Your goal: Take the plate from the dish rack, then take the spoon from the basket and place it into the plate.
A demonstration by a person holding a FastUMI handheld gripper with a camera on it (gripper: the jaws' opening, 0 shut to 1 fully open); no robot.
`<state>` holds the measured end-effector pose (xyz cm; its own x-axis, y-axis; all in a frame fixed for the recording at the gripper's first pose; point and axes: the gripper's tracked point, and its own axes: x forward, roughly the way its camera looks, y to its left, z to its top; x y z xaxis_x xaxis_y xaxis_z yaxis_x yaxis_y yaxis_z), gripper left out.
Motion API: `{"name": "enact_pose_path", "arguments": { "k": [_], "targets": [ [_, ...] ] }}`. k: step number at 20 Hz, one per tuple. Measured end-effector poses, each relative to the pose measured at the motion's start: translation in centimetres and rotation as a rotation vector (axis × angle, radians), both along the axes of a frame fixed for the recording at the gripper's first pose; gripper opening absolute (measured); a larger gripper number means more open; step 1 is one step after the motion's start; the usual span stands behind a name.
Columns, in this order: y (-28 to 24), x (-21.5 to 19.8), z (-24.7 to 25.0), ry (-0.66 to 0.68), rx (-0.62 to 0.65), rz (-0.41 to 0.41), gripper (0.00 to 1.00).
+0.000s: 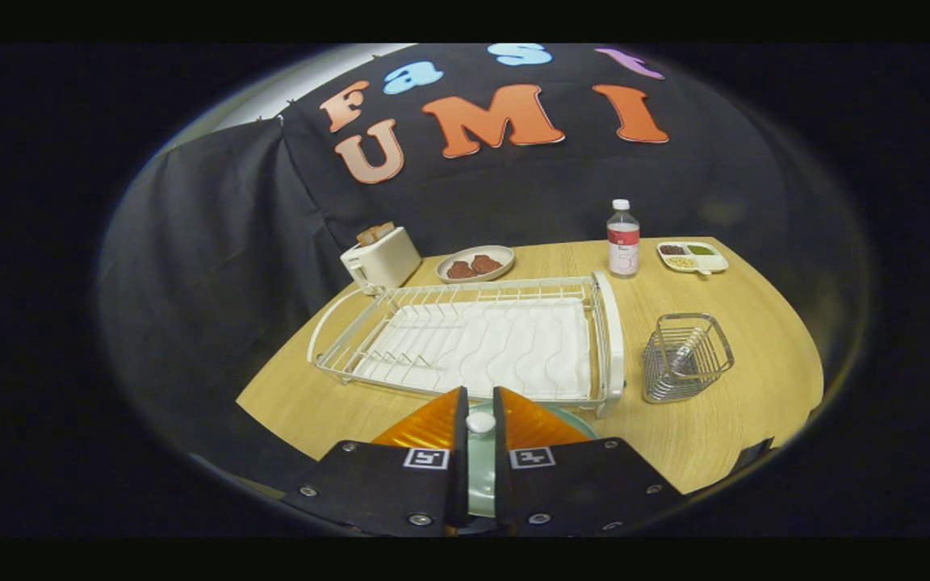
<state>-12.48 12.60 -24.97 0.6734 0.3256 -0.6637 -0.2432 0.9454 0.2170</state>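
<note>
Tool [479, 403] fingers nearly closed, apparently gripping the spoon [480, 422] above the plate [570, 415].

A light wooden table [723, 420] with a rounded edge stands in a booth walled with black cloth [215, 242], which hangs in soft folds behind and to the side of it. Above the cloth's top edge, a strip of pale wall [303, 81] shows, brightly lit. The tabletop is evenly lit from above, its grain plain to see, while the cloth around it falls away into darkness.
</note>
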Motion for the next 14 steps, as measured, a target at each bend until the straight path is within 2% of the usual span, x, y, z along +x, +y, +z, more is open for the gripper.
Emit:
{"name": "enact_pose_path", "arguments": {
  "k": [4, 7, 12, 14],
  "targets": [
    [-1.4, -1.4, -0.6, 0.031, 0.033, -0.032, 0.14],
    [-3.0, -2.7, -2.1, 0.079, 0.002, -0.038, 0.17],
    [-4.0, -4.6, -4.4, 0.192, 0.012, -0.071, 0.25],
    [-4.4, -4.2, -4.4, 0.197, 0.016, -0.093, 0.29]
  ]
}}
